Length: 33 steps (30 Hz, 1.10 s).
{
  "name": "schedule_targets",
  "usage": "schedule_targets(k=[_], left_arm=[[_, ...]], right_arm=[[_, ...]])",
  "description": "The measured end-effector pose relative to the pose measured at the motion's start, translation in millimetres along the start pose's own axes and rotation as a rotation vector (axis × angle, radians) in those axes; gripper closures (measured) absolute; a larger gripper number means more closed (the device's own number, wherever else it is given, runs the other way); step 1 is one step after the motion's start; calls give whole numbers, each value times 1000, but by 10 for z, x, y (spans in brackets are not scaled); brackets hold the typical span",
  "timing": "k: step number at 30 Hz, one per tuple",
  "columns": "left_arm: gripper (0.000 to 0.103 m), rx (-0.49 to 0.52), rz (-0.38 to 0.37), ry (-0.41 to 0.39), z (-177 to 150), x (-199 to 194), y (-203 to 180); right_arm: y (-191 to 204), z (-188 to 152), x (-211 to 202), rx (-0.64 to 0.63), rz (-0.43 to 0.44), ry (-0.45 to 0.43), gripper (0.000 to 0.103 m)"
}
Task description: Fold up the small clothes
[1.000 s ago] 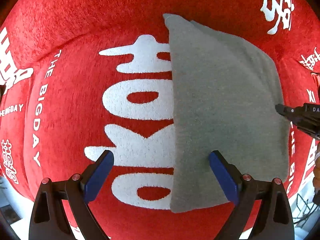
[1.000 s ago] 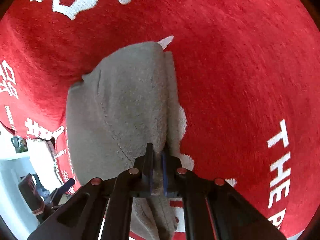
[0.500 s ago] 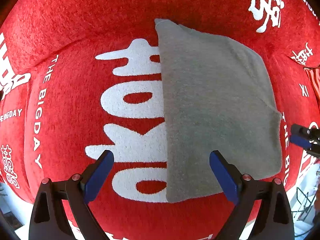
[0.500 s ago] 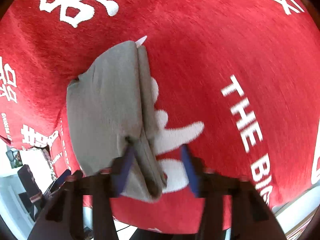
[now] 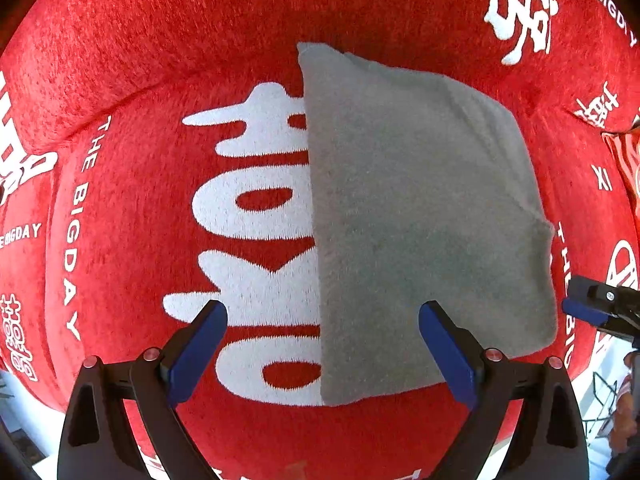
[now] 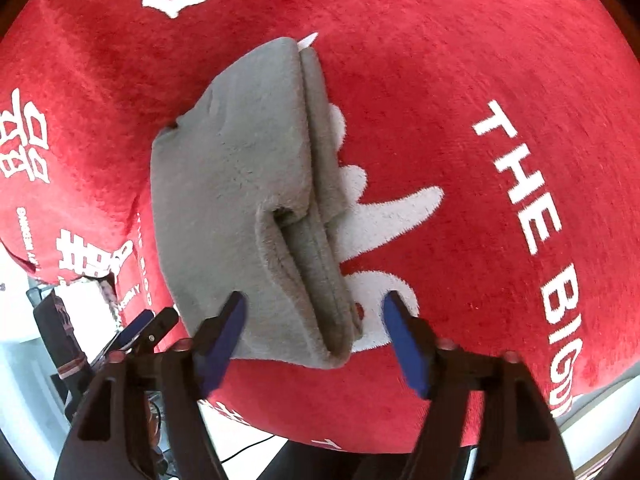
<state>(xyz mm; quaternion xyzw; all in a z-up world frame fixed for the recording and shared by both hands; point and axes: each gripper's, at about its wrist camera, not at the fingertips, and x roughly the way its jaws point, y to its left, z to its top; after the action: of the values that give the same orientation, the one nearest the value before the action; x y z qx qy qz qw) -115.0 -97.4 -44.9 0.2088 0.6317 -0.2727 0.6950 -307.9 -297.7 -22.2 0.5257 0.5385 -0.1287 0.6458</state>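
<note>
A grey fleece cloth (image 5: 420,216) lies folded flat on the red cover (image 5: 160,80). In the right wrist view the cloth (image 6: 240,200) shows stacked layers along its right edge. My left gripper (image 5: 324,344) is open above the cloth's near left edge, holding nothing. My right gripper (image 6: 316,332) is open just above the cloth's near corner, holding nothing; its tip also shows in the left wrist view (image 5: 588,304), right of the cloth.
The red plush cover with white lettering (image 6: 520,184) spans the whole surface. Its near edge drops off to a pale floor (image 6: 24,360). The left gripper's tip (image 6: 148,328) shows at the lower left of the right wrist view.
My right gripper has opened, let go of the cloth's edge and pulled back. The cloth now lies released on the cover. The left gripper has stayed open and drifted slightly.
</note>
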Motion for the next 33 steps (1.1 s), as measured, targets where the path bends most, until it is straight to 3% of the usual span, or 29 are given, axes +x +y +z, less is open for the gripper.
schedule_targets(k=[12, 28, 33], left_arm=[[0, -24, 54, -2, 218, 120, 145], [0, -32, 8, 51, 322, 232, 144], [0, -61, -70, 36, 424, 197, 225]], right_arm=[[-3, 210, 101, -3, 4, 20, 22], [-12, 478, 176, -1, 6, 29, 22], [-97, 512, 172, 18, 31, 26, 22]])
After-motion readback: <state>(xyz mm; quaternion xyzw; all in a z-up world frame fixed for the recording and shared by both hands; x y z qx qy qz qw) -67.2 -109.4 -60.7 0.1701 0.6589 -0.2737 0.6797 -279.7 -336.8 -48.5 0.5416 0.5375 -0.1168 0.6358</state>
